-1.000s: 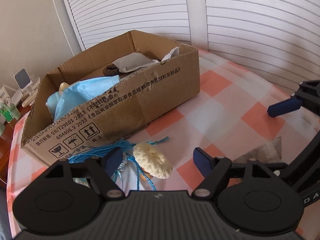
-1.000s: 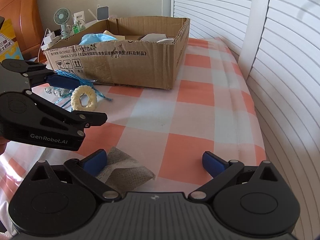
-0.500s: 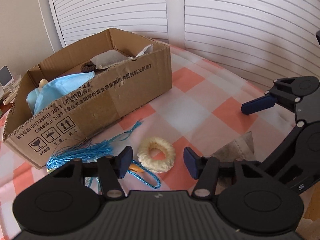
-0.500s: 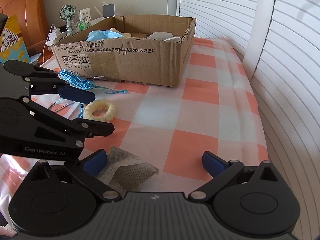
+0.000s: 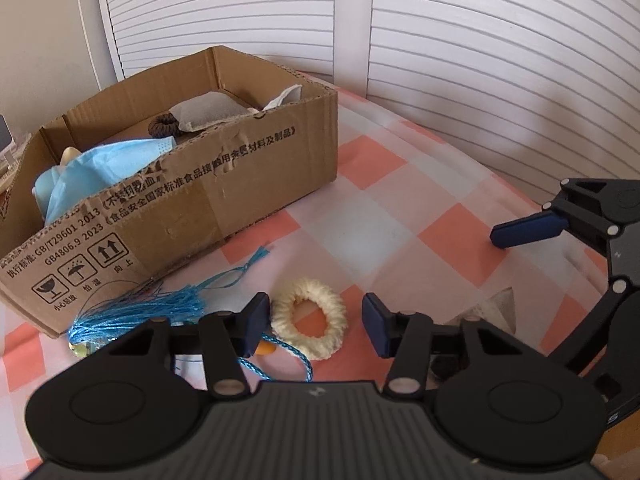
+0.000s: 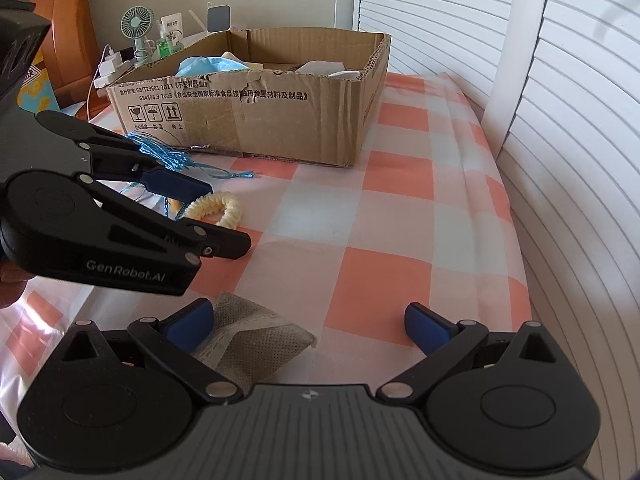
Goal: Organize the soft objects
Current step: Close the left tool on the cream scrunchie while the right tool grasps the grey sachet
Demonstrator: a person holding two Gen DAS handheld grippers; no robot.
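A cream scrunchie lies on the checked cloth between the jaws of my left gripper. Those jaws are closing: the left pad is at the ring's edge, while a gap remains at the right pad. The right wrist view shows the same scrunchie under the left gripper. My right gripper is open wide and low over the cloth. A grey mesh pouch lies beside its left finger. A blue tassel lies in front of the cardboard box.
The box holds a blue face mask, a brown hair tie and a grey pouch. White shutters run along the far and right sides. A small fan and bottles stand behind the box.
The left gripper's jaws have narrowed and it has swung so that the scrunchie now sits between them. The right gripper has not moved.
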